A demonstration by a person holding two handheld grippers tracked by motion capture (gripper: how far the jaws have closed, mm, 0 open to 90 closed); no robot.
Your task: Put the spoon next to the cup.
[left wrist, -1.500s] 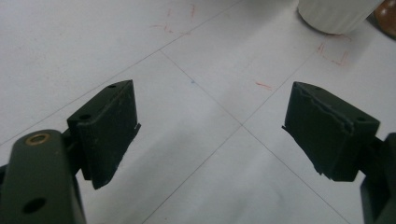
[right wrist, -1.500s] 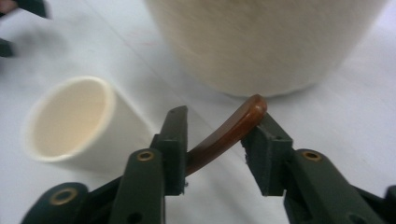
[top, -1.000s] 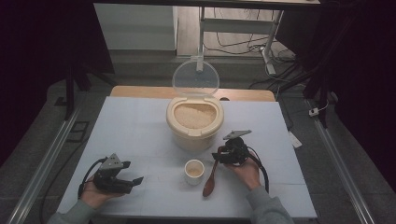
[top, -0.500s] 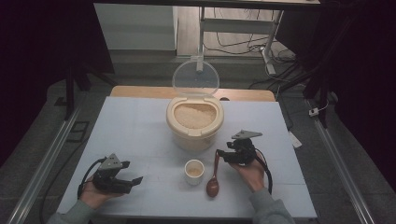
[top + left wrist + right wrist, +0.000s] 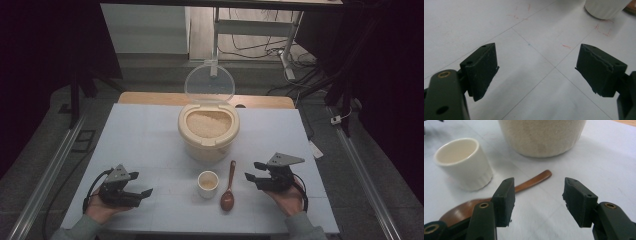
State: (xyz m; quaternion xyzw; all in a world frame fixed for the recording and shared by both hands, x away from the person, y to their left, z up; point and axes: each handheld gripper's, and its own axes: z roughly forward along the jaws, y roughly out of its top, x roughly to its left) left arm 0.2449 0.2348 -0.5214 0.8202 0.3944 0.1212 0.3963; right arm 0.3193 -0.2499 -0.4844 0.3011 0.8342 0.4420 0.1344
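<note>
The right gripper (image 5: pixel 256 171) has just been opening its jaws, and nothing sits between them; the wooden spoon (image 5: pixel 229 188) lies flat on the table (image 5: pixel 145 145) just off that gripper's left side, bowl toward the person, handle tip pointing at the rice container (image 5: pixel 208 131). The left gripper (image 5: pixel 141 188) rests well over on the far side of the small white cup (image 5: pixel 207 184), jaws spread wide over bare tabletop and gripping nothing.

The cup stands just beyond the spoon from the right gripper, and it looks light. I'd say a careless sweep back toward the spoon could clip it and knock it over. The spoon lies low and flat, so a grab at the thin handle might slip or skid it into the cup.

The rice container is full of pale rice nearly to the rim, its clear lid (image 5: pixel 209 83) standing open behind. From above the cup seems to hold a little something pale at the bottom; in the right gripper view (image 5: pixel 464 162) I can't tell.
</note>
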